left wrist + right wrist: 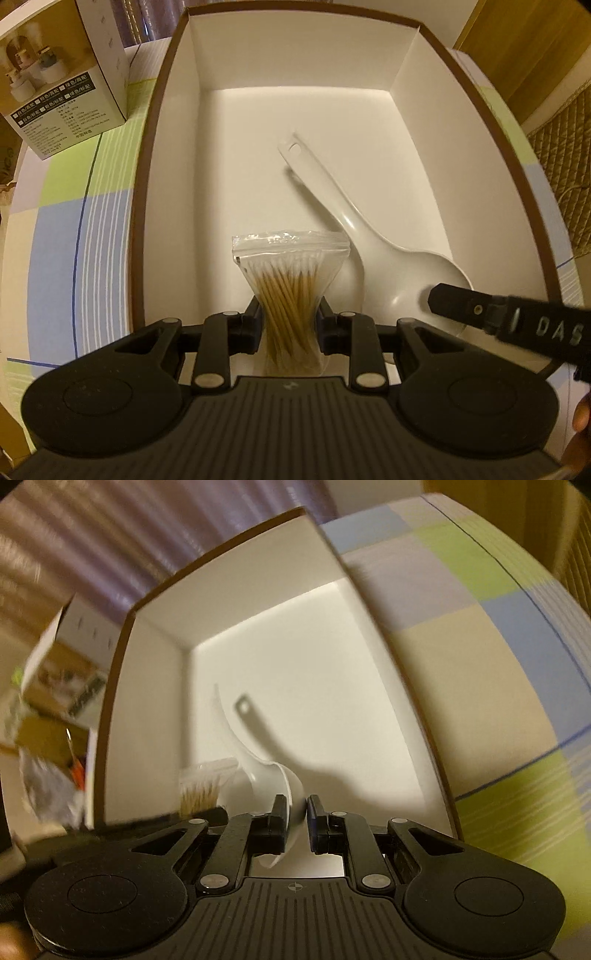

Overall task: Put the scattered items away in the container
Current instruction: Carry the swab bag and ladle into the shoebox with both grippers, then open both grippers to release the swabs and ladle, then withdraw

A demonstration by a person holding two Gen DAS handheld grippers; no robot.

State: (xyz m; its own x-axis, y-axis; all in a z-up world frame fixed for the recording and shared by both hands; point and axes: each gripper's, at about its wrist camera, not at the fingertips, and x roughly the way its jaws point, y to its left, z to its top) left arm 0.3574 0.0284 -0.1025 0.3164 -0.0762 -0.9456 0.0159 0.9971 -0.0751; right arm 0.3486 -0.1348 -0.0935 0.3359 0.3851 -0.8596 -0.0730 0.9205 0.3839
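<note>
Left gripper (289, 321) tipped steeply down over open white cardboard box with brown rim (177, 155), jaws clamped on waist of clear zip bag of wooden-stemmed cotton swabs (290, 280), bag hanging inside box. Right gripper (297, 821) angled down beside it, jaws pinching bowl of white plastic rice spoon (258, 771); spoon handle points toward far wall. Box sits on checked tablecloth (74, 229).
</note>
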